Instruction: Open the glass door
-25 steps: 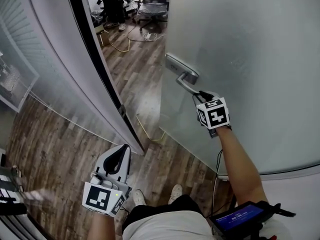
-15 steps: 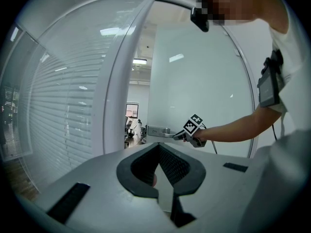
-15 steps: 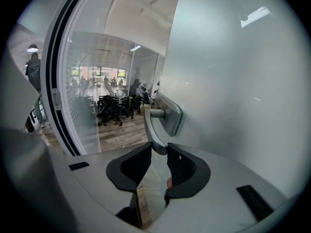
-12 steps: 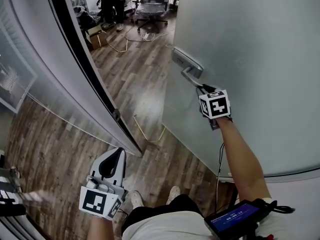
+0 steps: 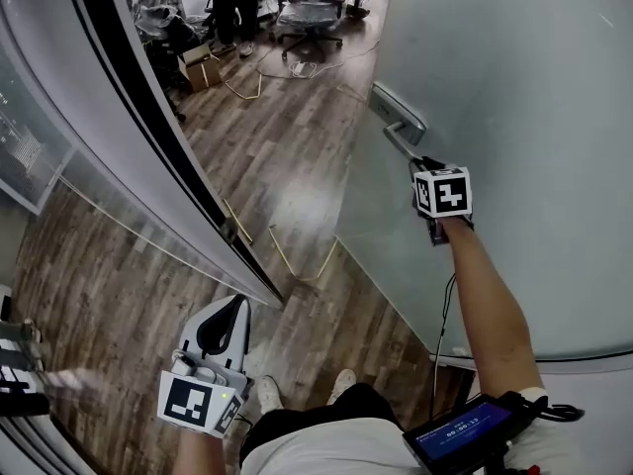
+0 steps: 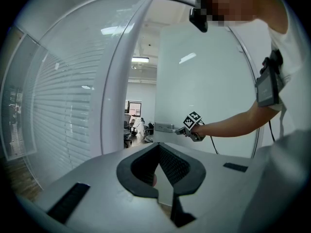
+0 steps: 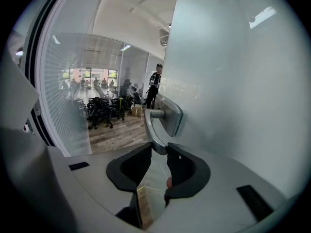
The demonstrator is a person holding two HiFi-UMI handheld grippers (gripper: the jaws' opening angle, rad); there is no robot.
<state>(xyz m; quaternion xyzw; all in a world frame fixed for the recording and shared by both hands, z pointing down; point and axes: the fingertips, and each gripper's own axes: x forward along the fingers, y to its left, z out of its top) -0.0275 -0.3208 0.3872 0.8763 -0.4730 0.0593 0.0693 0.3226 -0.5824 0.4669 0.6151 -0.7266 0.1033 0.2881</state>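
The frosted glass door (image 5: 514,117) stands swung open on the right, its metal lever handle (image 5: 401,139) near its free edge. My right gripper (image 5: 423,165) is shut on the end of that lever; in the right gripper view the handle (image 7: 154,125) curves down between the two pads (image 7: 176,161). My left gripper (image 5: 235,305) hangs low at the left over the wood floor, jaws shut with nothing in them. In the left gripper view the left gripper (image 6: 159,147) points at the door and the handle plate (image 6: 164,127).
A dark door frame (image 5: 148,117) and a frosted glass wall (image 5: 59,87) run along the left. Beyond the doorway are office chairs (image 5: 312,8), a cardboard box (image 5: 201,67) and a standing person (image 7: 155,84). Thin cables (image 5: 297,255) lie on the floor by the threshold.
The door has swung further open, its edge and handle moving right and up in the head view. My right gripper went with it, still clamped. The left gripper has hardly moved.
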